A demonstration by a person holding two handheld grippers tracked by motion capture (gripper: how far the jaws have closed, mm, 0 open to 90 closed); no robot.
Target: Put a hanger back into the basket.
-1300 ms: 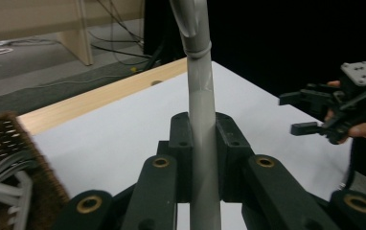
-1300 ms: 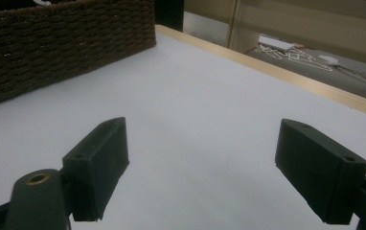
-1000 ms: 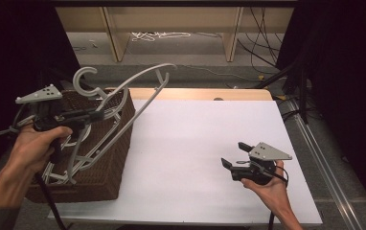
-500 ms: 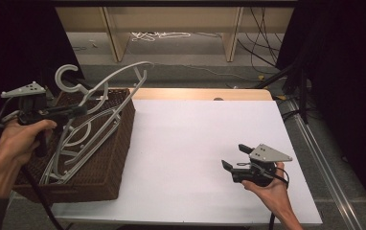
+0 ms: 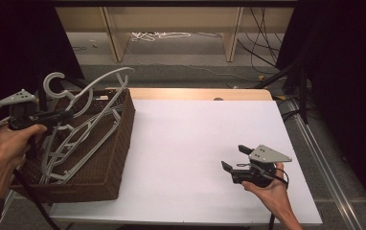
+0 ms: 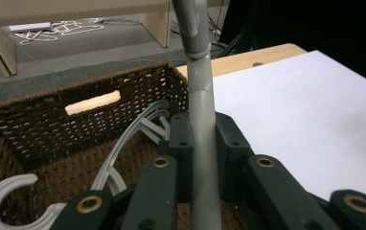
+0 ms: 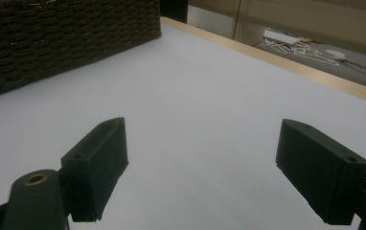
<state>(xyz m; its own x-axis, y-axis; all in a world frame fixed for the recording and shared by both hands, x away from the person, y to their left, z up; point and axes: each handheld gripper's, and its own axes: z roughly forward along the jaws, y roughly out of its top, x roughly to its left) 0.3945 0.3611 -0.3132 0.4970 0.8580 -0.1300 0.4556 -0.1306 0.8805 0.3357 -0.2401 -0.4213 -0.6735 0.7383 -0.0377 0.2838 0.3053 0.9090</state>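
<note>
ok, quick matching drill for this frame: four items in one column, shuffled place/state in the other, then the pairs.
Items:
1. left gripper
2. right gripper
3. wicker basket
4. grey hanger

States:
A. dark brown, at the table's left edge
B. jaws apart, nothing between them
C. jaws clamped on a grey bar
D. held, one end poking above the basket rim

Pairs: 1-C, 2-B, 3-A, 4-D
</note>
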